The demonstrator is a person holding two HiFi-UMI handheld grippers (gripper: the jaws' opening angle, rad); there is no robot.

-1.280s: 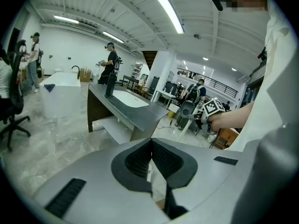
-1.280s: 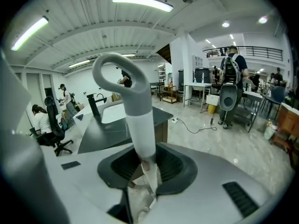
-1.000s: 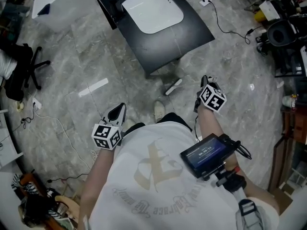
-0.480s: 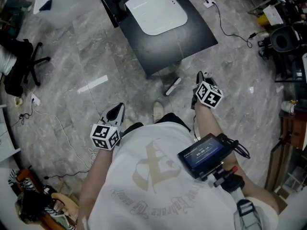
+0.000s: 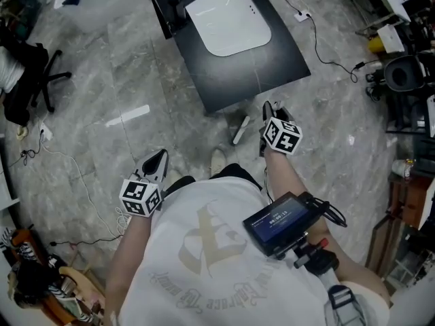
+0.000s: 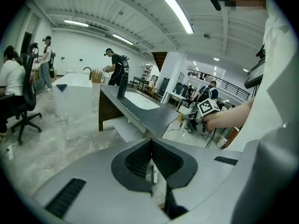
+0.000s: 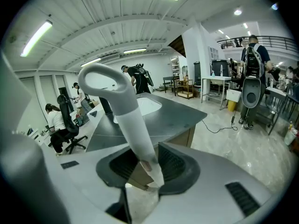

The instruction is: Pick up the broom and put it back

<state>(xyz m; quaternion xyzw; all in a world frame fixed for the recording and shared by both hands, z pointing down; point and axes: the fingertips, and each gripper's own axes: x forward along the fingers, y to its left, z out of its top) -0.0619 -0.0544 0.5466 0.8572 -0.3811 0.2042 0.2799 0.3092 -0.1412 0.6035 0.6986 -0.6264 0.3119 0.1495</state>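
The broom shows as a white handle with a looped top (image 7: 133,125) rising between the jaws of my right gripper (image 7: 148,160). Those jaws are opening; a gap shows on the handle's left side. From above, the handle (image 5: 240,129) is a short white stick beside the near corner of the dark table (image 5: 279,56), with my right gripper (image 5: 269,114) just to its right. My left gripper (image 5: 155,163) hangs low at the left over the floor. In its own view the left gripper (image 6: 152,155) has its pads together and nothing between them.
The dark table carries a white inset basin (image 5: 228,15) and a black upright fixture (image 5: 180,5). An office chair (image 5: 34,87) stands at the left, and cables (image 5: 75,175) trail over the marble floor. Shelves and equipment (image 5: 401,73) crowd the right edge. Several people stand in the background.
My right gripper has moved left, closer to the broom handle at the table corner. The left gripper has barely shifted.
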